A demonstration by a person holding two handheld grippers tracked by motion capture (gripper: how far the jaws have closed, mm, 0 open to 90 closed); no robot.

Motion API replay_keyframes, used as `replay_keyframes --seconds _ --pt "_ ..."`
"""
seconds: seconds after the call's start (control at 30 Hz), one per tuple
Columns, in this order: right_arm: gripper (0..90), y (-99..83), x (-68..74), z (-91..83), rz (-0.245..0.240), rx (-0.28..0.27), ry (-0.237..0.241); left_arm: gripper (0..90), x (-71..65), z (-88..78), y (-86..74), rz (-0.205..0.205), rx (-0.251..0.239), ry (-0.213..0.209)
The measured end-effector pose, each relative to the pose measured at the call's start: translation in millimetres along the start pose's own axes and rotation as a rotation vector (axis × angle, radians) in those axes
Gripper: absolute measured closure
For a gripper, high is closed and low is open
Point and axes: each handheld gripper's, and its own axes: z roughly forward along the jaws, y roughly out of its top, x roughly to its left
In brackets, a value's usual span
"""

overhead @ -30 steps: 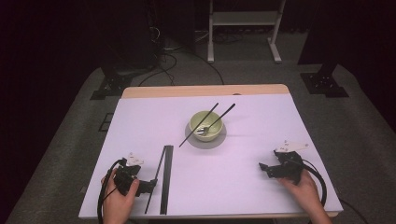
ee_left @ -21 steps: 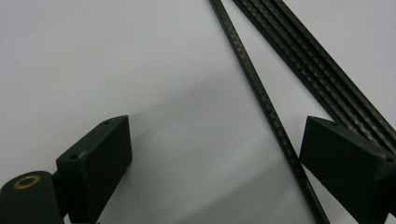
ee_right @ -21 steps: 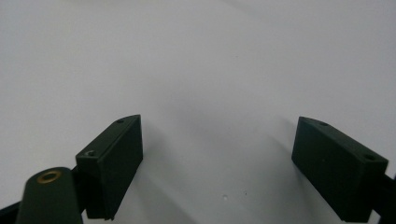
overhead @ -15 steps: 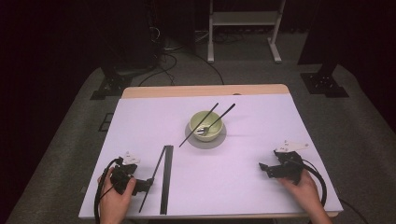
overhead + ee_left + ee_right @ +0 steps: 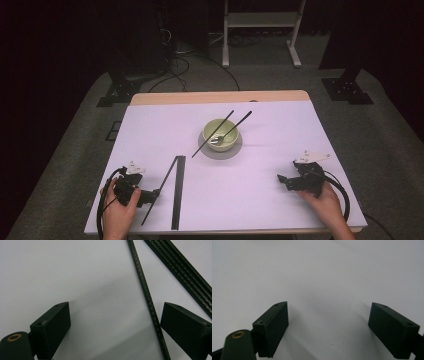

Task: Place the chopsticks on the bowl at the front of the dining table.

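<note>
- Left gripper (image 5: pixel 150 196) sitting at the near left of the table (image 5: pixel 270 210), jaws spread wide and pinching nothing; in the left gripper view (image 5: pixel 115 325) bare table is showing between them
- A thin black rod (image 5: pixel 147 302) is lying between those jaws, just inside the right-hand one and not yet touching it as far as I can tell; its long axis is running from the near edge away toward the table's middle, slightly slanted
- A flat black strip (image 5: pixel 178 192) is lying just beside the rod, on its far side from the gripper
- Right gripper (image 5: pixel 283 181) is resting well apart at the near right, jaws likewise spread, nothing between them (image 5: pixel 328 325)
- Left hand (image 5: pixel 117 215) is clearly nearer; closing across the rod's width looks like the coming move
- Farther off, a green bowl (image 5: pixel 221 135) with two chopsticks (image 5: pixel 227 131) across it
</note>
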Motion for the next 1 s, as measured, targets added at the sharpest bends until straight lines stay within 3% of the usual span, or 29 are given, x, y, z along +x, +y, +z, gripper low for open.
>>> replay_keyframes --seconds 1.0 --pt "15.2 0.0 0.0 0.0 0.0 0.0 0.0 8.2 29.8 0.5 2.5 -0.034 0.003 0.036"
